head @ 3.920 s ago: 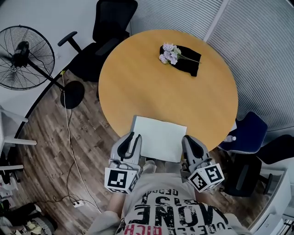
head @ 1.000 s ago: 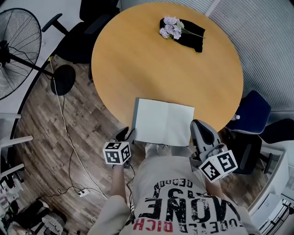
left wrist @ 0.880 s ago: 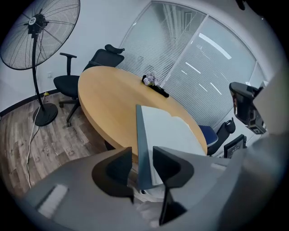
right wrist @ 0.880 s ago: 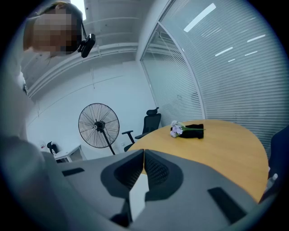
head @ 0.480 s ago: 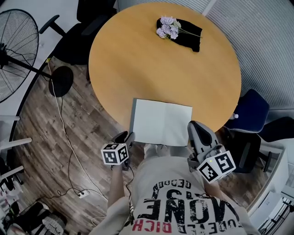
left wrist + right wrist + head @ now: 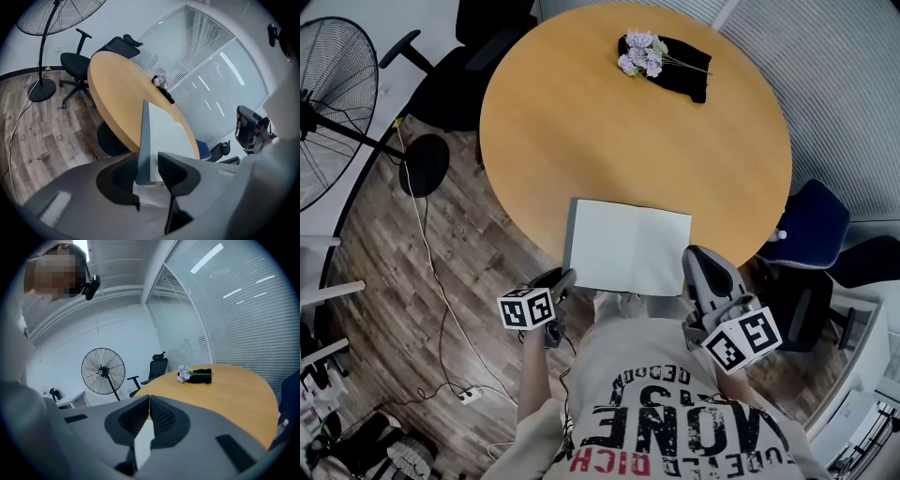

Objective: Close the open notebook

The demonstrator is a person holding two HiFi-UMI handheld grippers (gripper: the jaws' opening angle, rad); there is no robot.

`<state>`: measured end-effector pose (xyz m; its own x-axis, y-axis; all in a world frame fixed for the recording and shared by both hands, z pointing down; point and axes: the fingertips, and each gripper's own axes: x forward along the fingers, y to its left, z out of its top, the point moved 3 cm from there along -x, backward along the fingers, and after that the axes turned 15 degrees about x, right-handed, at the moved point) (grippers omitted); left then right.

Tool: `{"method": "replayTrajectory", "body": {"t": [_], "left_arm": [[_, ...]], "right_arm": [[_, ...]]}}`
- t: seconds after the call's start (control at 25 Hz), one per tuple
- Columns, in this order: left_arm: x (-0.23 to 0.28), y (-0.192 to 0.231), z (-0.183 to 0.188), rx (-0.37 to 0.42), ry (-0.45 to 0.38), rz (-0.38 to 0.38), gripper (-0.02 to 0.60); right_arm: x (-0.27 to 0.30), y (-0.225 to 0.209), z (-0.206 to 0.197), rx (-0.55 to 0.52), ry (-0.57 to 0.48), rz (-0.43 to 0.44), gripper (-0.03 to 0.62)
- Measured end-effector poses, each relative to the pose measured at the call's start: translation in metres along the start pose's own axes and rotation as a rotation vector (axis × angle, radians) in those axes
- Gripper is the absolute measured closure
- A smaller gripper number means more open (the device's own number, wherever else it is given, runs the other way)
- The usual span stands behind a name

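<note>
The open notebook (image 6: 630,246) lies flat with white pages up at the near edge of the round wooden table (image 6: 609,131). My left gripper (image 6: 560,278) sits at its near left corner. In the left gripper view that corner (image 6: 146,154) stands in the gap of the open left gripper (image 6: 149,165). Its jaws have just been closing a little, and I see no pad pressing on the notebook. My right gripper (image 6: 694,256) rests beside the notebook's right edge, tips together (image 6: 149,400). A white sliver shows low between its fingers; I cannot tell what it is.
Purple flowers on a black cloth (image 6: 664,62) lie at the table's far side. A standing fan (image 6: 337,103) and a black office chair (image 6: 492,33) stand to the left, and a blue chair (image 6: 811,230) to the right. A cable and power strip (image 6: 469,395) lie on the floor.
My left gripper has rolled, and its marker cube has swung a little to the left. The notebook and the right gripper have not moved.
</note>
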<state>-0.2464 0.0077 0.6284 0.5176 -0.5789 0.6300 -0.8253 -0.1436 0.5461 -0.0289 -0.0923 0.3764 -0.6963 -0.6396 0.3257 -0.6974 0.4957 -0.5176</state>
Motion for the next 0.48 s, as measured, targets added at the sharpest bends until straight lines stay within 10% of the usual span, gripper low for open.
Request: {"method": "replayTrajectory", "body": {"t": [0.48], "left_arm": [[-0.0007,-0.0024,0.0017,0.072,0.014,0.075,0.477]], "right_arm": [[-0.0046,-0.0040,-0.0001,-0.001,0.000,-0.001,0.582]]}}
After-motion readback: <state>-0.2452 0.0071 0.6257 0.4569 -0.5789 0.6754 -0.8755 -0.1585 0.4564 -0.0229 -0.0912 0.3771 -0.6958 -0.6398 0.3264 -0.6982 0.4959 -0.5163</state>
